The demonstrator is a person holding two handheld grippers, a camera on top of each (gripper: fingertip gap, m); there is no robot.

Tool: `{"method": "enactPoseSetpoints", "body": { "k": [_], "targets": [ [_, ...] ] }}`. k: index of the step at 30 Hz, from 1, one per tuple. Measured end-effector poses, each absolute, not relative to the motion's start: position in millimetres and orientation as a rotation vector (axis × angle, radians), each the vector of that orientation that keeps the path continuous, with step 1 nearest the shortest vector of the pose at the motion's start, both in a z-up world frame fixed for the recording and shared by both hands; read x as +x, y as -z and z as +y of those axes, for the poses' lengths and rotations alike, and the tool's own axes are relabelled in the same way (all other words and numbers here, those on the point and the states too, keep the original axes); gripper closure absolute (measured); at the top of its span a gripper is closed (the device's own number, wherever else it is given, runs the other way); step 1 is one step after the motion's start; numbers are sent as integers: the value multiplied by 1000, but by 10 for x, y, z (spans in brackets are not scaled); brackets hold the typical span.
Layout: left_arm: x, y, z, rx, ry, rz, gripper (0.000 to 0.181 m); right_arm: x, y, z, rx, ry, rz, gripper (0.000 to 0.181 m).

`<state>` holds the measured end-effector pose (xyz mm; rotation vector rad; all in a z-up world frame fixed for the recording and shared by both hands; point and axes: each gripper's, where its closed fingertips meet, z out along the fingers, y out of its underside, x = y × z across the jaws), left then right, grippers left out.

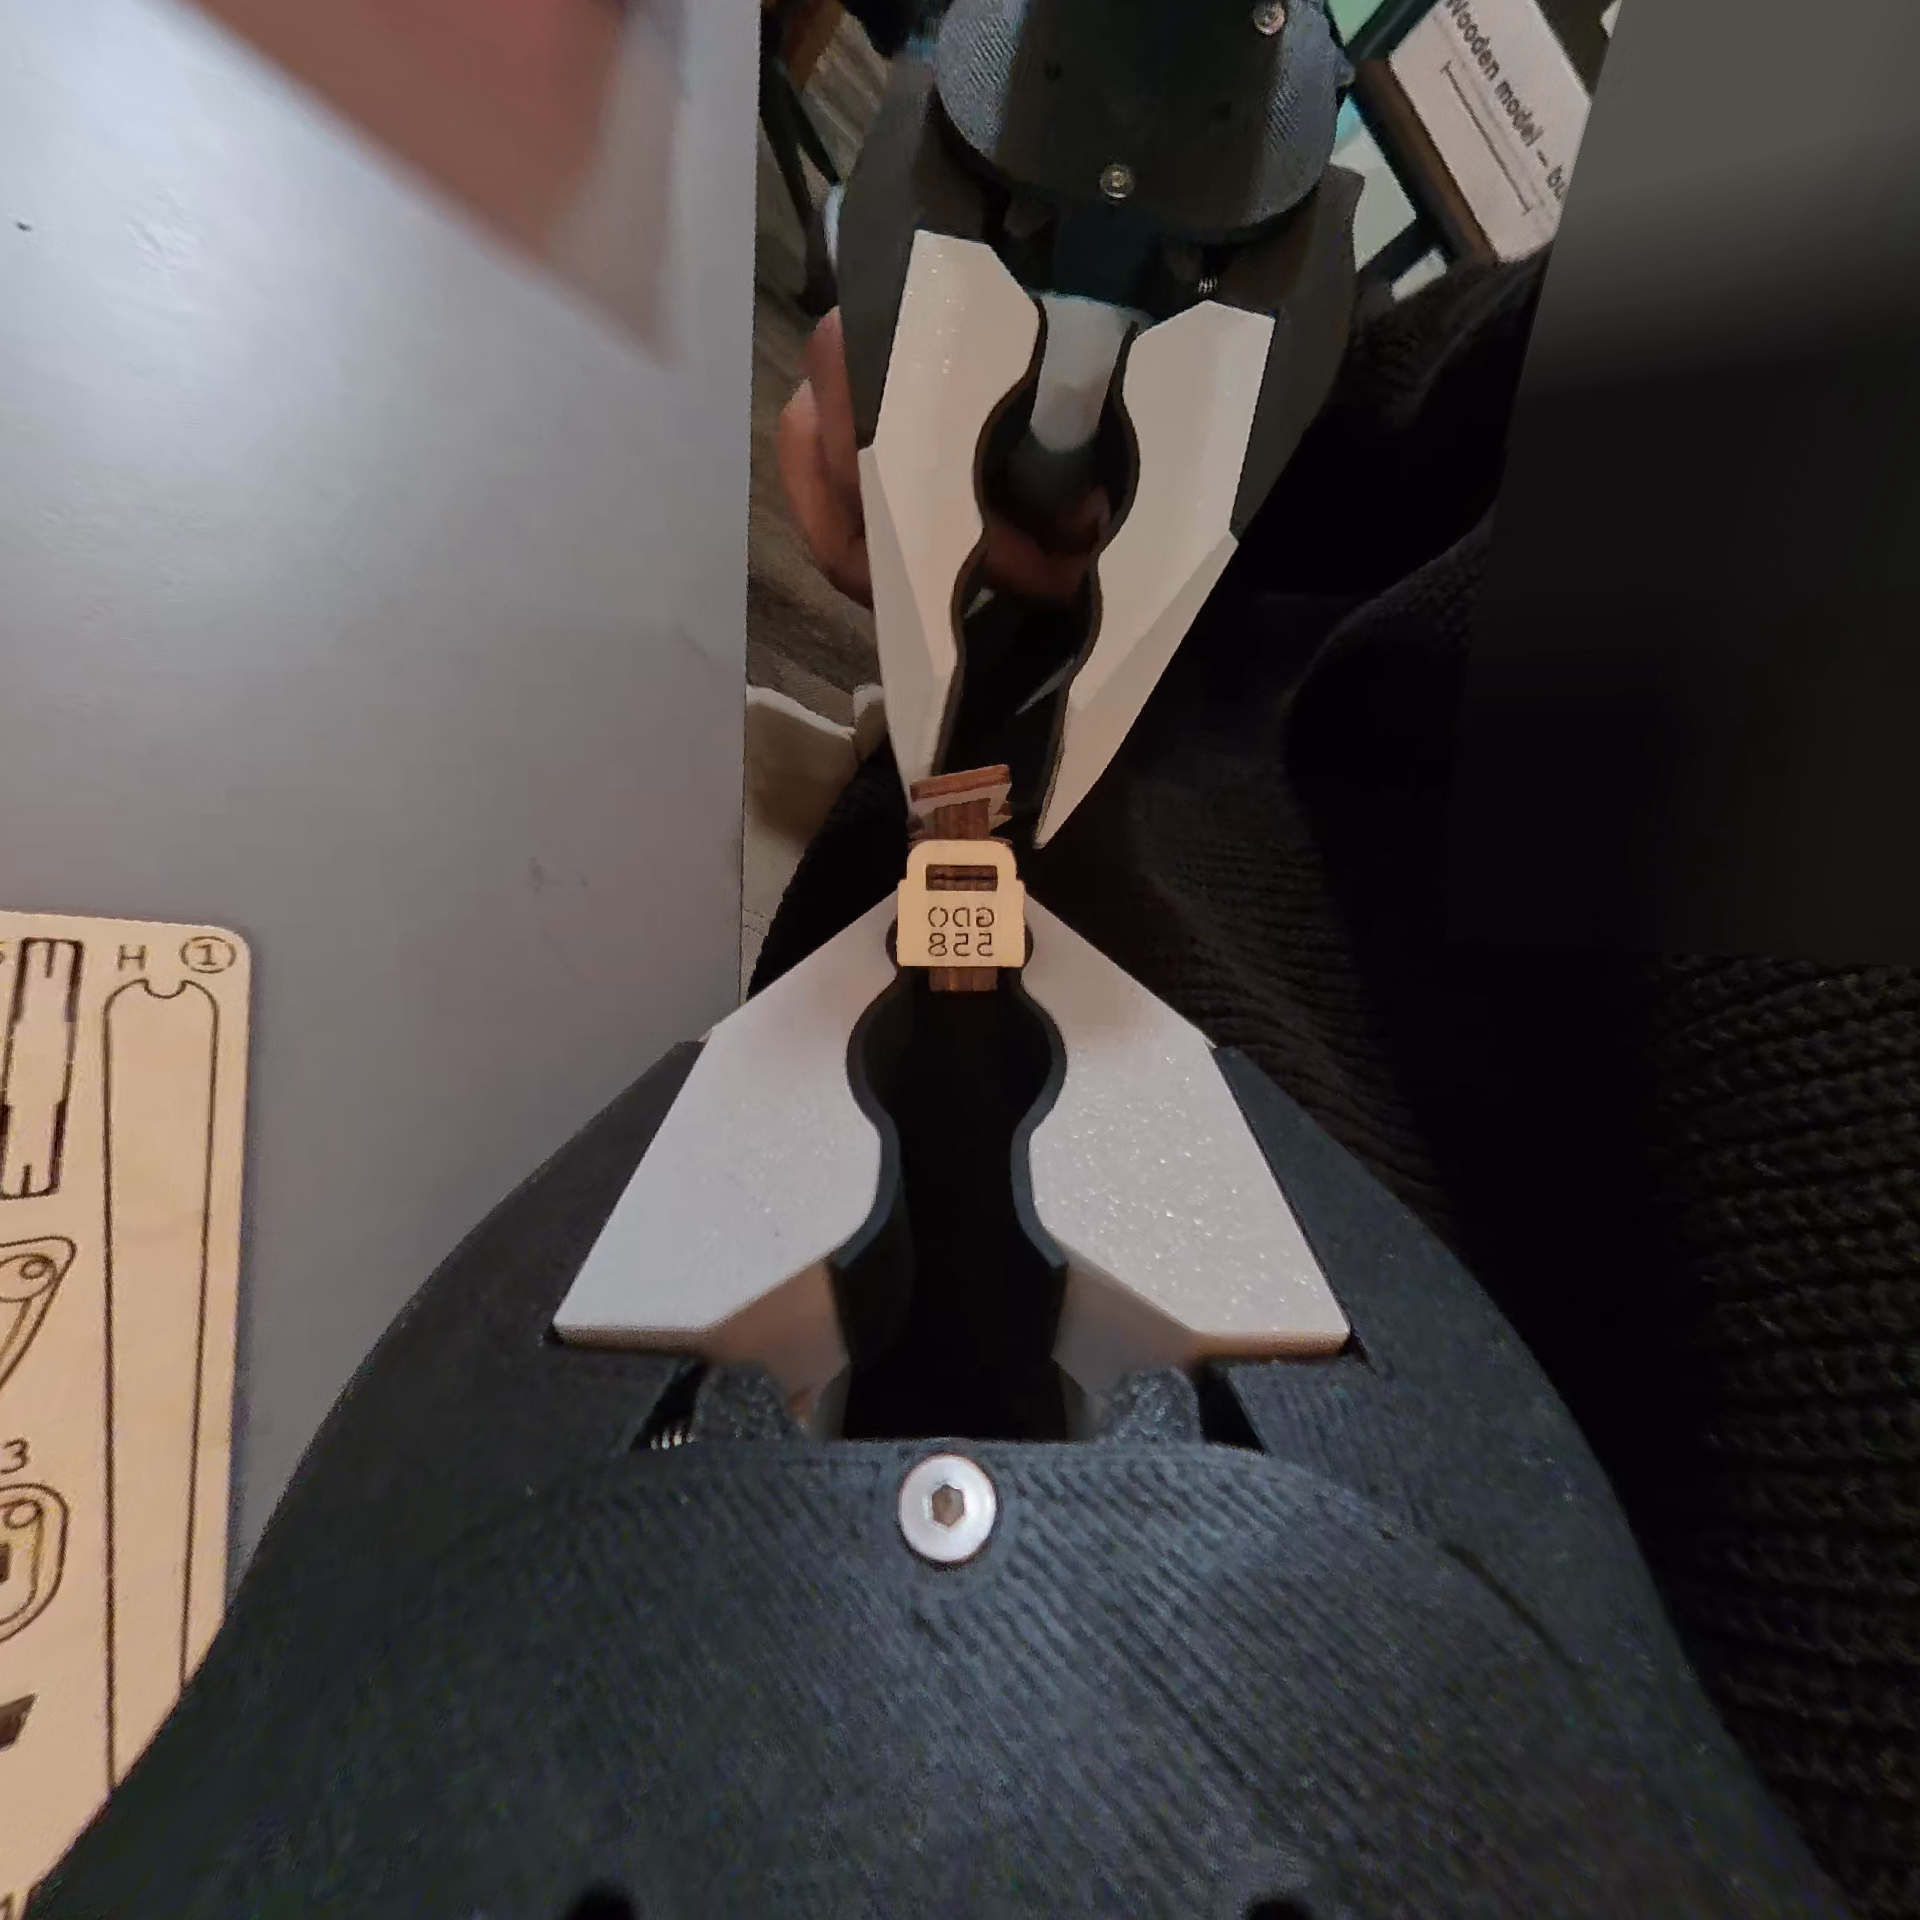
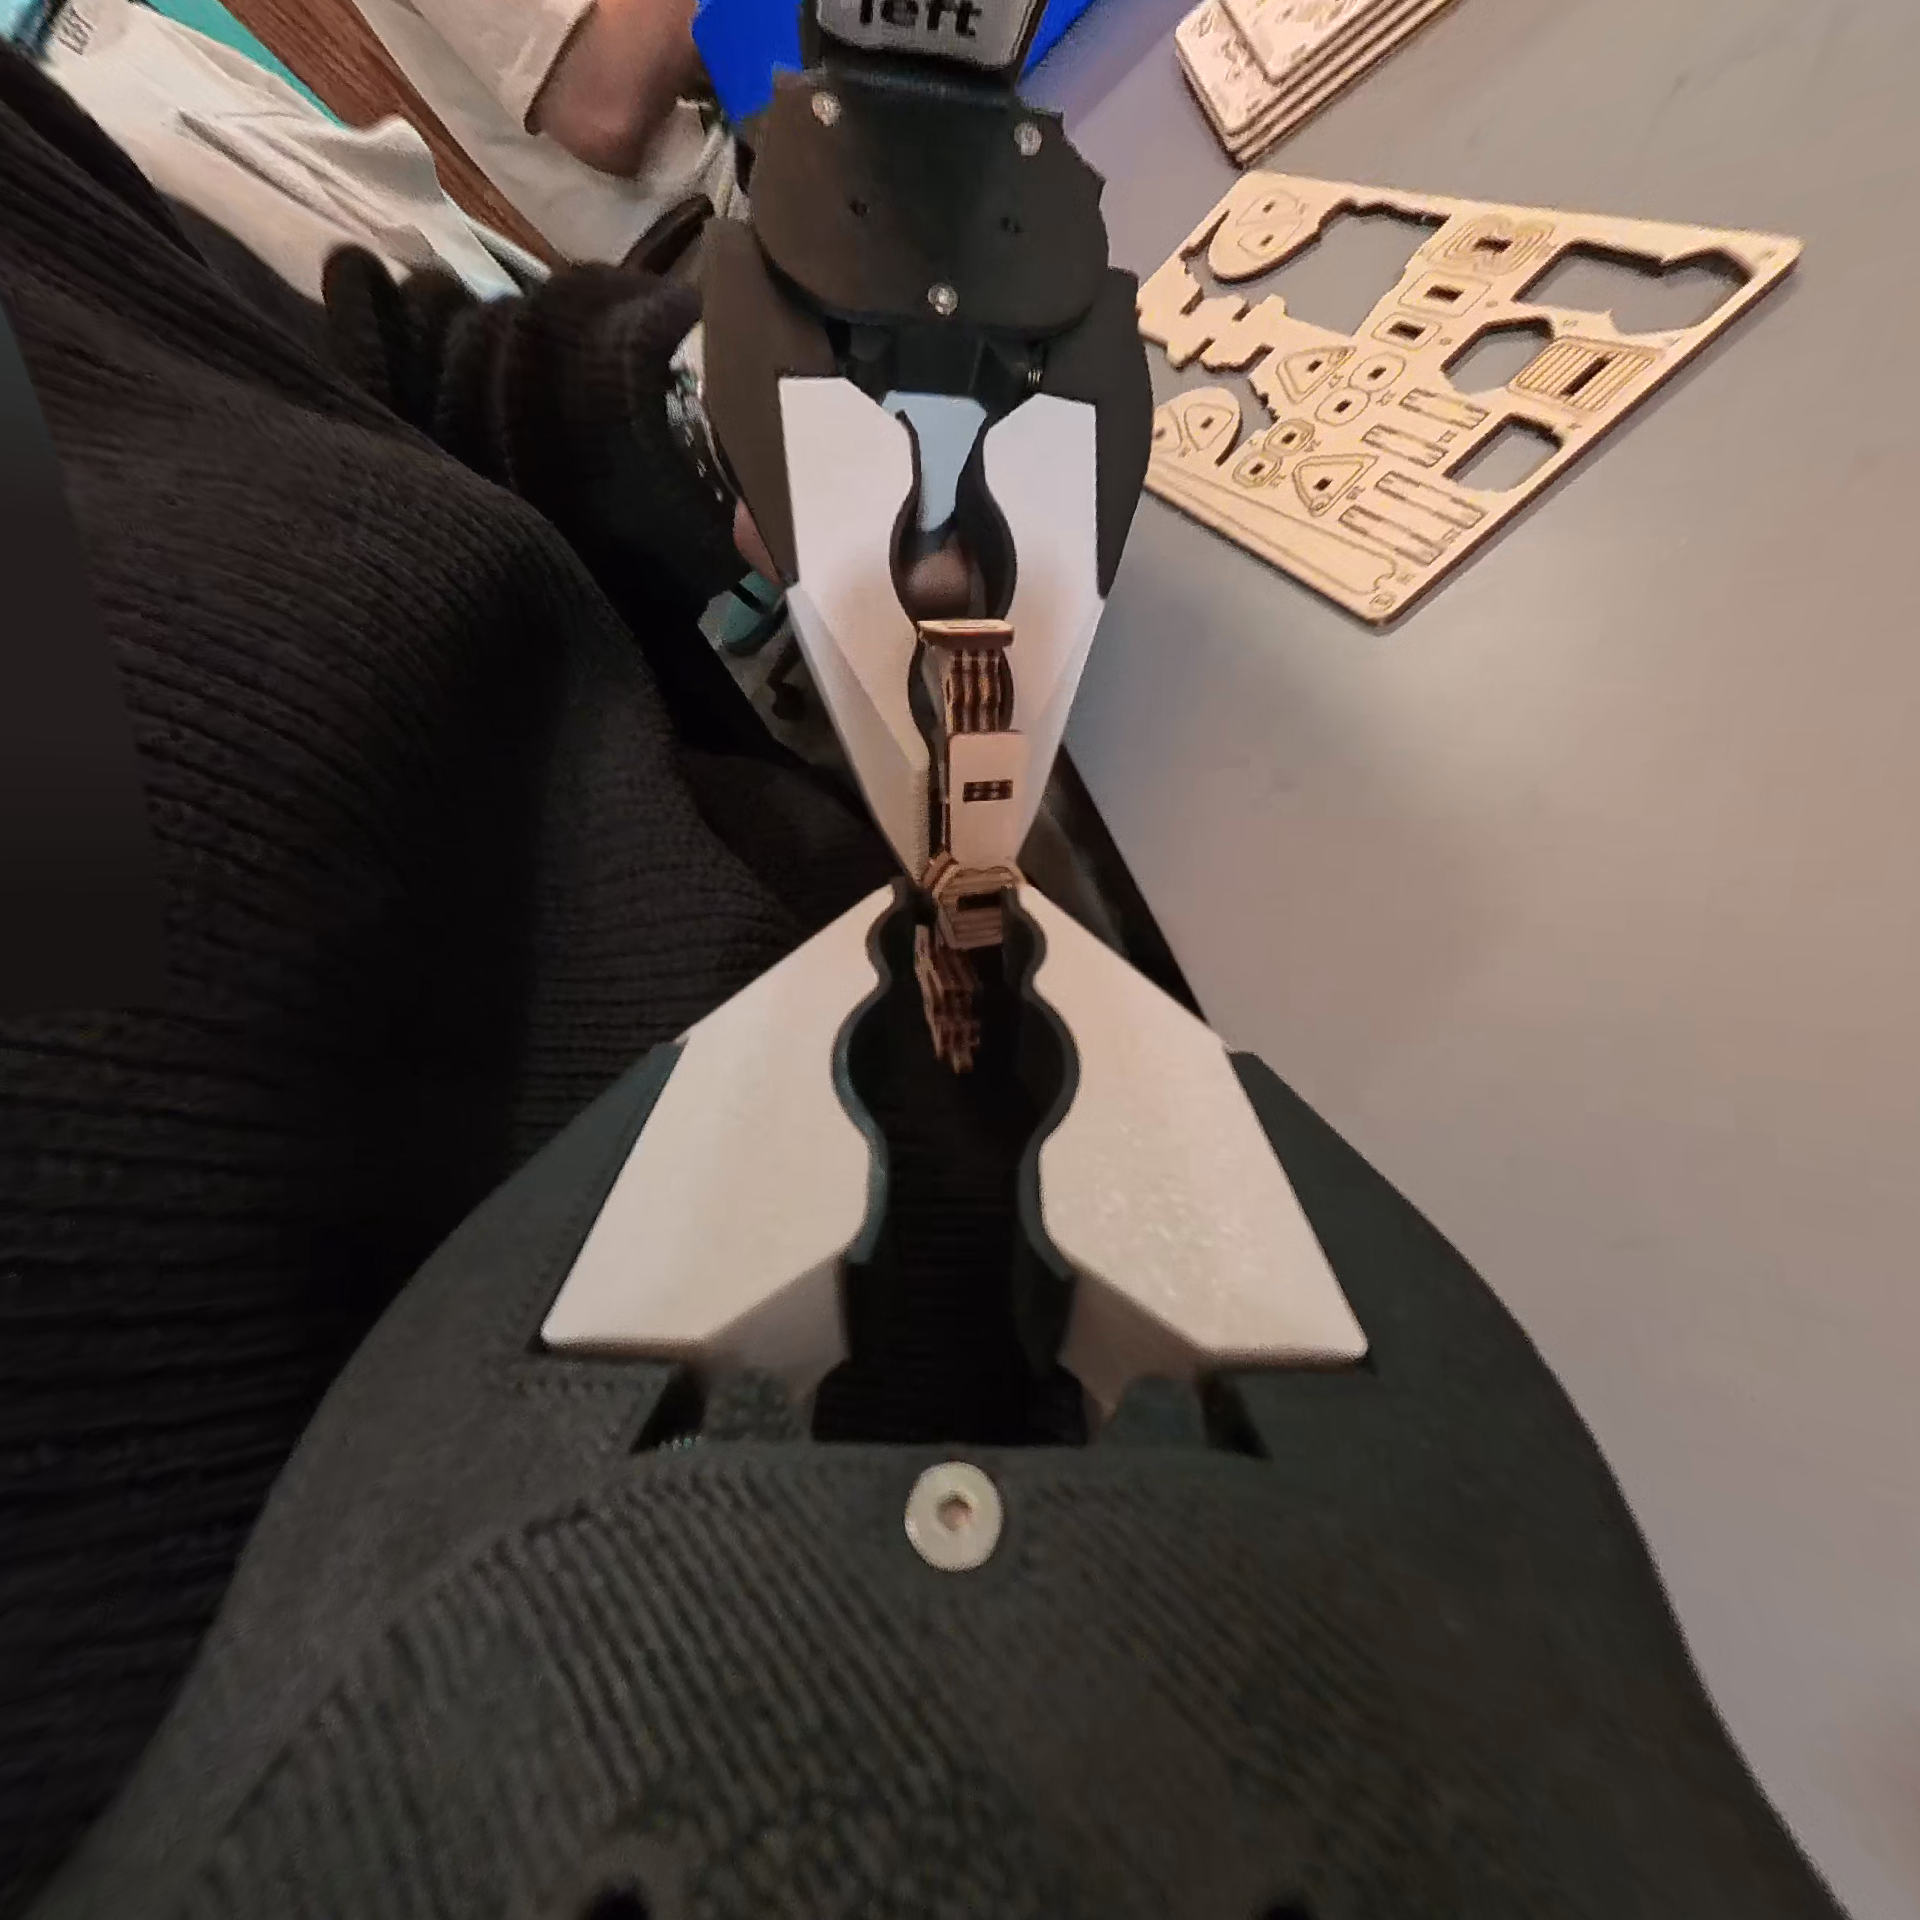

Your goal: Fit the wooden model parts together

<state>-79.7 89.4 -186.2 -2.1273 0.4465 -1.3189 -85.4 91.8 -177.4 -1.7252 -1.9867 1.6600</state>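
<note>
In the left wrist view my left gripper (image 1: 961, 940) is shut on a small pale wooden plate (image 1: 961, 914) with a slot and engraved marks. A dark wooden tab (image 1: 961, 805) sticks out beyond the plate, and my right gripper (image 1: 987, 810) meets it tip to tip from above. In the right wrist view my right gripper (image 2: 958, 914) is shut on a layered wooden part (image 2: 961, 920) that trails back between its fingers. My left gripper (image 2: 971, 831) faces it, holding the pale slotted plate (image 2: 987, 795) with a ribbed wooden strip (image 2: 977, 686) behind it. The two parts touch.
Both grippers are beside the grey table's edge (image 1: 743, 623), over black knit clothing (image 2: 312, 831). A wooden part sheet (image 2: 1455, 416) with cut-outs lies on the table (image 2: 1558, 935), with a stack of sheets (image 2: 1299, 73) behind. A sheet corner (image 1: 104, 1299) shows at lower left. The grippers are tip to tip, or close to it.
</note>
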Motion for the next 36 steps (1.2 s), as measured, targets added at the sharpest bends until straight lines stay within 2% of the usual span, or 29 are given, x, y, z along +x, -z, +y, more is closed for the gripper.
{"method": "enactPoseSetpoints", "body": {
  "k": [2,5,8,11,23,29,36],
  "targets": [
    [-837,1829,941,-2116,1324,393,176,-871,1696,976,-1717,-1701,-1936,167],
    [-865,1798,971,-2095,1339,356,176,-898,1562,989,-1690,-1797,-1870,160],
    [-877,1760,978,-2071,1346,356,176,-924,1604,1041,-1664,-1705,-1878,162],
    [-878,1704,961,-2035,1358,385,176,-920,1590,1109,-1674,-1725,-1850,169],
    [-838,1695,931,-2019,1369,427,176,-886,1598,1002,-1682,-1764,-1890,177],
    [-806,1693,891,-2010,1390,461,176,-858,1600,958,-1676,-1794,-1914,176],
    [-817,1591,906,-1935,1438,442,176,-879,1450,991,-1653,-1930,-1832,167]
  ]
}}
